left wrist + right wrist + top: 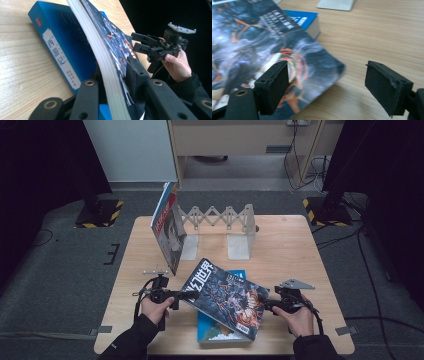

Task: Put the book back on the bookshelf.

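A dark magazine (pixel 225 297) with orange art lies slanted over a blue book (pixel 215 332) at the table's front. Its left edge is lifted off the book. My left gripper (pixel 177 296) is shut on that edge; in the left gripper view the jaws press on both sides of the magazine's pages (pixel 100 50), above the blue book (pixel 65 45). My right gripper (pixel 267 306) hovers by the magazine's right corner. Its jaws stand open (pixel 334 82), with the magazine's corner (pixel 262 45) lying beneath the left one and no pad touching it.
A magazine (pixel 167 230) stands upright at the left end of a grey expanding book rack (pixel 220 217) on the far half of the wooden table (pixel 290 245). Bare wood lies right of the rack and around the right gripper.
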